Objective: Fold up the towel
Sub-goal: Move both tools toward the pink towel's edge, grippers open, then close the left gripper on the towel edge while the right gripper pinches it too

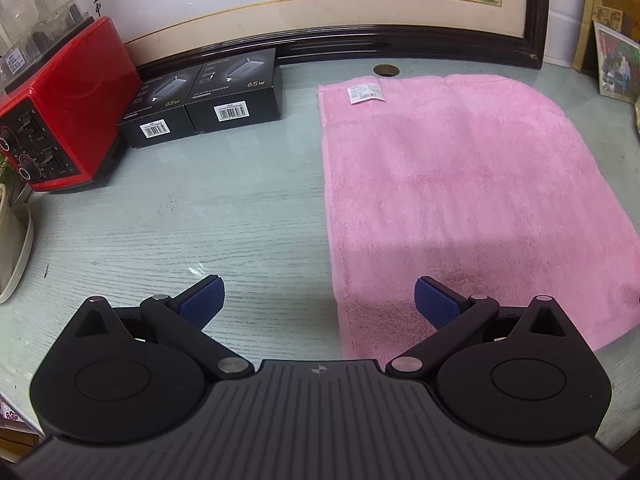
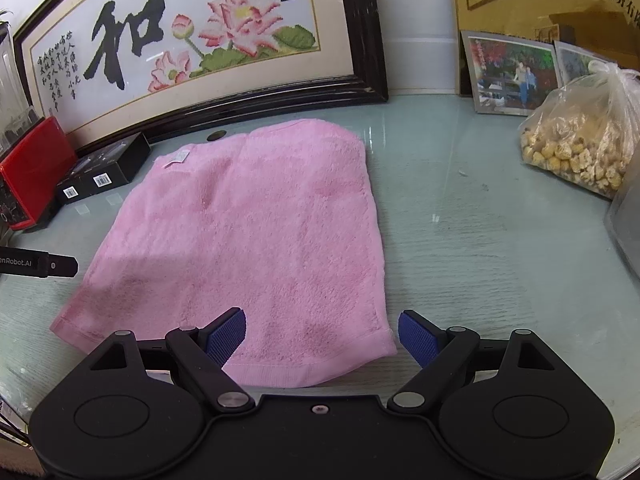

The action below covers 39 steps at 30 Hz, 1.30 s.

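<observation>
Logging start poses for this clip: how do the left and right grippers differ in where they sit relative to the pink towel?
The left gripper straddles the pink towel's near-left edge, one pad over bare table; the right gripper straddles its near-right corner. Both are open, holding nothing.

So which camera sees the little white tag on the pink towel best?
The left wrist view: the white tag looks bigger there, with printed lines showing, near the pink towel's far edge. In the right wrist view the tag is small and blurry.
</observation>
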Tool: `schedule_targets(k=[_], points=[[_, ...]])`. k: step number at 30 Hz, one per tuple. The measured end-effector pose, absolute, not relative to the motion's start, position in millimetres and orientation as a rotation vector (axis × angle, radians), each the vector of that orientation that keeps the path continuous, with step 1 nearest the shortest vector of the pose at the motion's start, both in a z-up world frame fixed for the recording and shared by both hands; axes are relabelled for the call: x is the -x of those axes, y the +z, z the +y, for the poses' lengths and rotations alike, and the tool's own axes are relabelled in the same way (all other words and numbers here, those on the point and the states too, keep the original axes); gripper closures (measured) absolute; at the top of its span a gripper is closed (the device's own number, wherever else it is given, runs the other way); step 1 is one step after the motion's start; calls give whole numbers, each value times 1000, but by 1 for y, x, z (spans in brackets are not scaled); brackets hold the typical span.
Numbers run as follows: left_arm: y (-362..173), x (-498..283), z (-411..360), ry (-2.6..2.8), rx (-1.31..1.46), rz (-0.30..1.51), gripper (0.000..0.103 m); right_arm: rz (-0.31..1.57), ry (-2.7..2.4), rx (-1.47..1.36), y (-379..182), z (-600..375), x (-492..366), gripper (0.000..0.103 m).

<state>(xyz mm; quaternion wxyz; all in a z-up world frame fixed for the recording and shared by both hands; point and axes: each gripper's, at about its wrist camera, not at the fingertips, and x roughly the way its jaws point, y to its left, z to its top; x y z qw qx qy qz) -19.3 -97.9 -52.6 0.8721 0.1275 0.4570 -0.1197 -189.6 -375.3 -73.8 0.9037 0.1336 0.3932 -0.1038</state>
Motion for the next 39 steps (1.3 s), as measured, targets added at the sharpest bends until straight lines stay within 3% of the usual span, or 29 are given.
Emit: schedule_targets(k=[39], points=[[-86, 42, -78, -251, -213, 995, 0, 836, -188, -274, -95, -386, 189, 20]])
